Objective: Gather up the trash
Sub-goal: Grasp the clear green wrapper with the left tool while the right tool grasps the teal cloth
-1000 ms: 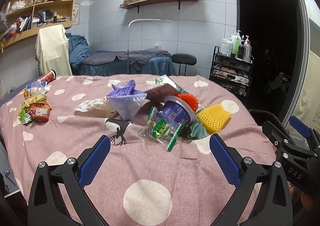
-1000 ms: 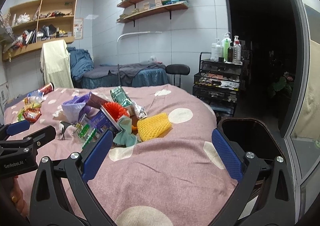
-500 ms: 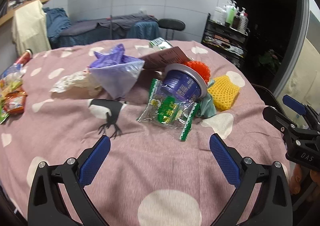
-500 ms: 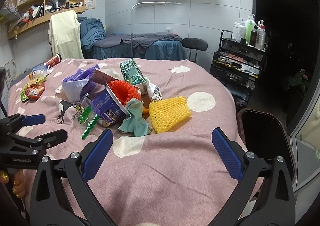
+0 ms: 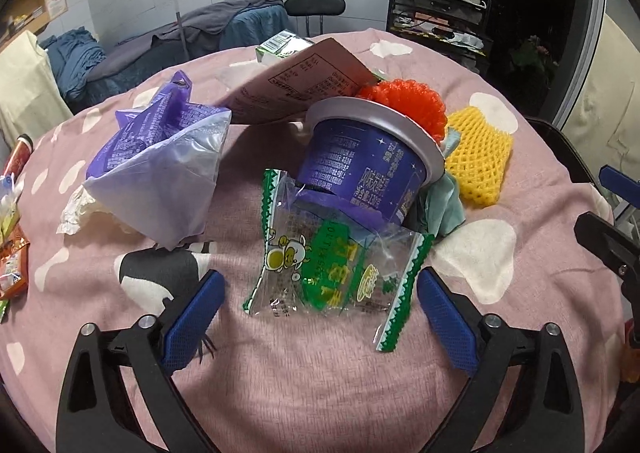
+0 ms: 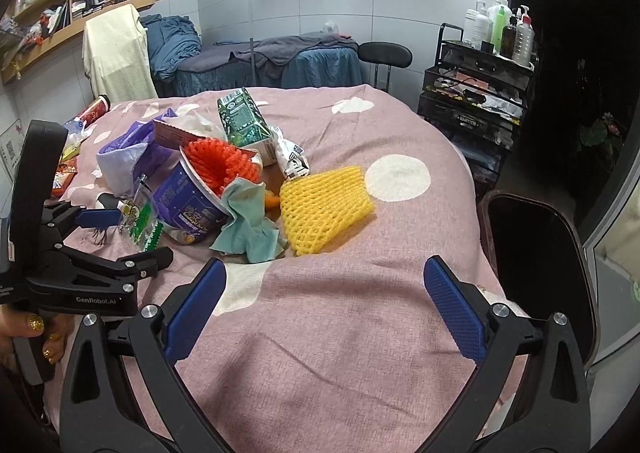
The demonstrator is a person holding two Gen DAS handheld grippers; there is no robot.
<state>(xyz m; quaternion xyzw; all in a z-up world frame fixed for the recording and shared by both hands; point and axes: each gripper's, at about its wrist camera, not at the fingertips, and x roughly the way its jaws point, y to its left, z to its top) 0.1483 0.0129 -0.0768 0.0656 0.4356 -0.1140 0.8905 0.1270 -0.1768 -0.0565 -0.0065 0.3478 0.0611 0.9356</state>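
Below, the left gripper [image 5: 318, 303], jaws spread wide, straddles the clear green wrapper [image 5: 332, 273] lying flat on the bed [image 5: 320, 385] against the purple cup [image 5: 368, 161]. Best pinch one wrapper edge only. Right gripper [image 6: 324, 301]: wide too, empty.

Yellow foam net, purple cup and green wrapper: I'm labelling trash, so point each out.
yellow foam net [image 6: 326, 207]: right wrist view, middle of mesh.
purple cup [image 5: 360, 169]: left wrist view, printed side wall.
green wrapper [image 5: 332, 273]: left wrist view, green printed centre.
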